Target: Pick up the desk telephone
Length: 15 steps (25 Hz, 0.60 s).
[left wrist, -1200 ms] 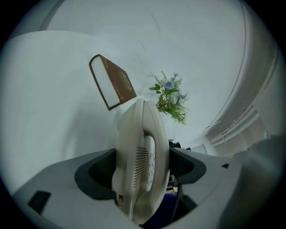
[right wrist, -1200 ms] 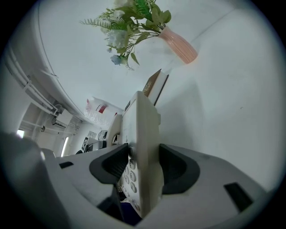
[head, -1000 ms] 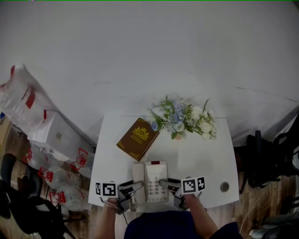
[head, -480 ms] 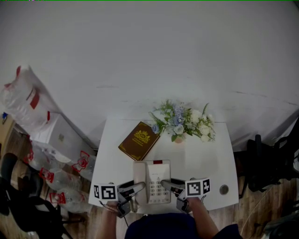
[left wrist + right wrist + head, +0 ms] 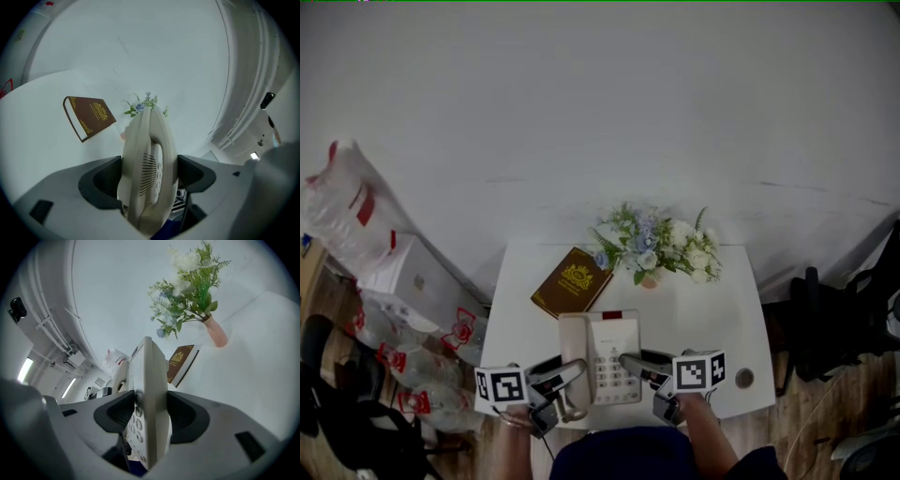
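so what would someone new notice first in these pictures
The cream phone at the near edge of the white table stands out, gripped from both sides: the left gripper is shut on its handset side and the right gripper on its keypad side. Behind it are a brown book and a vase of flowers by the wall.

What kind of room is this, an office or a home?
Probably an office or workroom: a desk telephone, a plain white table with a black office chair beside it, and strip lights on the ceiling.
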Each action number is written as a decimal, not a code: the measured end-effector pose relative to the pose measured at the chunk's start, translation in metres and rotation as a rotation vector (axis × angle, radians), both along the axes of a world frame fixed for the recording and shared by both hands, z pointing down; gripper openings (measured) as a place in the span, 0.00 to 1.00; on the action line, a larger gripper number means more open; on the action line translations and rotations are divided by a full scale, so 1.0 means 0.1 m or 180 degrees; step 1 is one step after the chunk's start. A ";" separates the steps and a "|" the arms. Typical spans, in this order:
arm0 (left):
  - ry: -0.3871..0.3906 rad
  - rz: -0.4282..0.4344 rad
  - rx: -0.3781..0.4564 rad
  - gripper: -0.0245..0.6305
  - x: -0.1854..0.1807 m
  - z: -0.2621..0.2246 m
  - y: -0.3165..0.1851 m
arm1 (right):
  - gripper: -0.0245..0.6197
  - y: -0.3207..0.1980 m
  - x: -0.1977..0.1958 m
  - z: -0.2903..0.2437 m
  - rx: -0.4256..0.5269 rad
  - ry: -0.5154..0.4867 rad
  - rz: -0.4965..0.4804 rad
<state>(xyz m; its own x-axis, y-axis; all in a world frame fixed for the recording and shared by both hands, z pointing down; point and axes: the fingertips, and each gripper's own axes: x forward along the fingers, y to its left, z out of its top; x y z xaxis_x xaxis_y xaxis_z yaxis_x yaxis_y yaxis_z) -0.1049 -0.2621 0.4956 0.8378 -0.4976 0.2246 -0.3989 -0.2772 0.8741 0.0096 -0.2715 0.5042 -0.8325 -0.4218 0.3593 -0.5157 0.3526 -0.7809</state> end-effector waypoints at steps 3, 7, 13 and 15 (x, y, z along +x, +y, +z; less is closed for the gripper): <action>0.0017 -0.0019 0.0018 0.62 0.02 -0.07 0.01 | 0.40 0.00 0.03 -0.08 0.0031 0.0025 0.0017; 0.0076 -0.0028 0.0087 0.62 0.05 -0.19 -0.01 | 0.40 0.00 0.05 -0.18 0.0065 0.0022 0.0046; 0.0008 -0.0105 0.0122 0.62 -0.01 -0.34 0.05 | 0.40 0.05 0.02 -0.36 0.0150 -0.0009 0.0054; 0.0005 -0.0125 0.0189 0.62 -0.01 -0.45 0.07 | 0.40 0.07 0.02 -0.47 0.0239 -0.0020 0.0039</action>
